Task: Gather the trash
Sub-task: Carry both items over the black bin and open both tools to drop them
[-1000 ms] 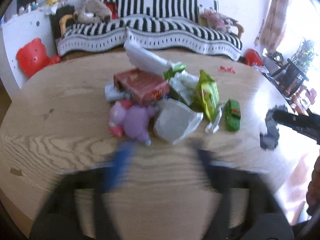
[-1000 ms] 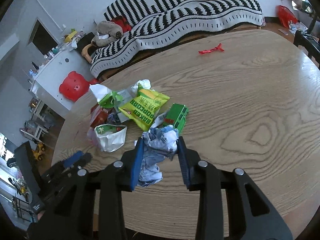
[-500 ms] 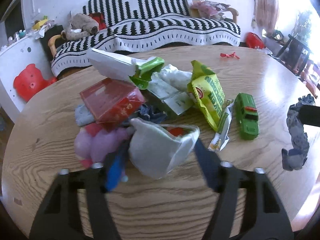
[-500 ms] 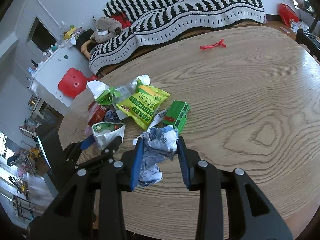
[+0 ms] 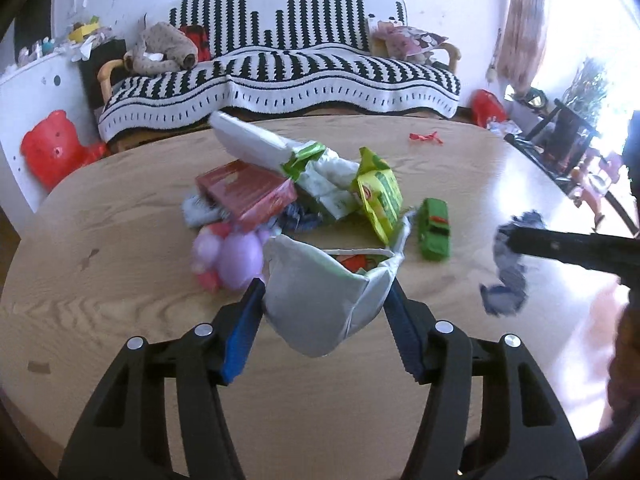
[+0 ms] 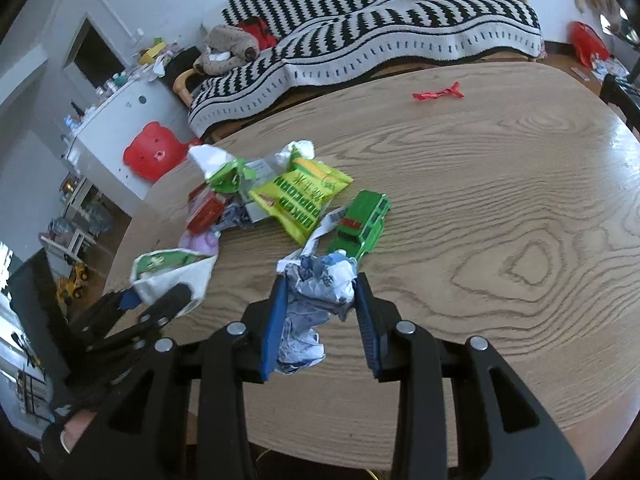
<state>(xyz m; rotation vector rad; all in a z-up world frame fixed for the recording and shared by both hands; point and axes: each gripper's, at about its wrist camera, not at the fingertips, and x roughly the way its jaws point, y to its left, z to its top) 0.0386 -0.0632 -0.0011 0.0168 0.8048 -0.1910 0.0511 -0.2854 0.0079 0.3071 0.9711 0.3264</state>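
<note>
My left gripper (image 5: 324,289) is shut on a white plastic bag (image 5: 320,312) with a green and red print inside; the bag hangs between the blue pads just above the wooden table (image 5: 112,280). The right wrist view shows that same bag (image 6: 172,276) at the lower left. My right gripper (image 6: 321,285) is shut on a crumpled blue-and-white paper wad (image 6: 306,320), held above the table's near edge. Behind the bag lies the trash pile: a yellow-green popcorn bag (image 5: 380,200), a red box (image 5: 248,190) and a white packet with a green end (image 5: 256,144).
A green toy car (image 5: 434,228) and a purple plush toy (image 5: 236,256) lie by the pile. A red twisted wrapper (image 6: 438,94) sits alone far back on the table. Beyond stand a striped sofa (image 5: 280,76) and a red bear-shaped stool (image 5: 52,148).
My left gripper moved up to the white bag, its jaws narrowed onto it, and the bag now hangs lifted between them. The right gripper kept still with the paper wad.
</note>
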